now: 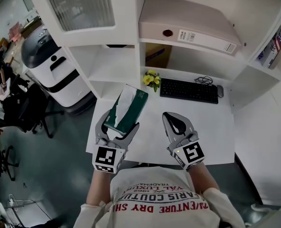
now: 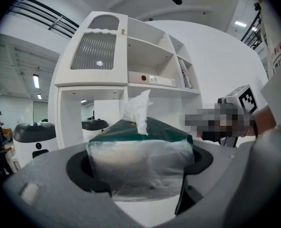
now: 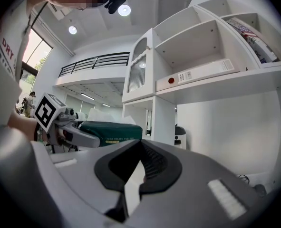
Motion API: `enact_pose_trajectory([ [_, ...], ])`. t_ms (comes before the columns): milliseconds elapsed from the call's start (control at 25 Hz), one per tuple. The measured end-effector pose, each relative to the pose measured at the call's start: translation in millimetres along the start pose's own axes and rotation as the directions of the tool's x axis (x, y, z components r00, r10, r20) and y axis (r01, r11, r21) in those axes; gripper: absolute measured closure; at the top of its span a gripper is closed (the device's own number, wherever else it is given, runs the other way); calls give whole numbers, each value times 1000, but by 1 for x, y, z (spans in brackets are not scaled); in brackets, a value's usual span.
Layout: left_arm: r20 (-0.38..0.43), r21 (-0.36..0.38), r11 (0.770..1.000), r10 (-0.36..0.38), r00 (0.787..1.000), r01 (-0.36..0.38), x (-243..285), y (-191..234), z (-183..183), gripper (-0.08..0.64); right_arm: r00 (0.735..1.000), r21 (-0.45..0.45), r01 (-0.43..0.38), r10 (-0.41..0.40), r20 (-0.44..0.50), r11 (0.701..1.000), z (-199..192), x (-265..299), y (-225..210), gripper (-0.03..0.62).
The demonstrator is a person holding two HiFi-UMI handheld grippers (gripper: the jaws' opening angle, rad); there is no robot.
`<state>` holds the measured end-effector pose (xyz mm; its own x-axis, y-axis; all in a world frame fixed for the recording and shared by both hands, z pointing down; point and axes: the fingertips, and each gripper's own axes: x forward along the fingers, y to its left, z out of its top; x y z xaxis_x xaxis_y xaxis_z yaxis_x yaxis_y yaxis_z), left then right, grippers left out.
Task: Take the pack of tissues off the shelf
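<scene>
Left gripper holds tissue pack, flowers and keyboard beyond.

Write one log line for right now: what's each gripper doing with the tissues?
stage: tissue pack off shelf | left gripper: shut on tissue pack, over desk | right gripper: jaws together, empty

The room is bright and white. Round ceiling lights shine down from above and glare a little. Both gripper views bend at the edges and have dark corners. Up close, the pack of tissues looks a bit blurry.
</scene>
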<state>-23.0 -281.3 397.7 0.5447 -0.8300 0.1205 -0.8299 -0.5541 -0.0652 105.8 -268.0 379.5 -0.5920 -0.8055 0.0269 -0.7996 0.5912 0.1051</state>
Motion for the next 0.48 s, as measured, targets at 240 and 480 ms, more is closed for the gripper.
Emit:
enact_pose_trajectory([
  [240,0,-12,1000,3,1000,-3,-5,0,-2,121,1000,8,-4,4,-6,1000,-1,-1,5,591],
  [480,16,-14,1000,-3,1000,3,-10,0,0,121,1000,-5,-6,6,-5,1000,0,-2,11,591],
])
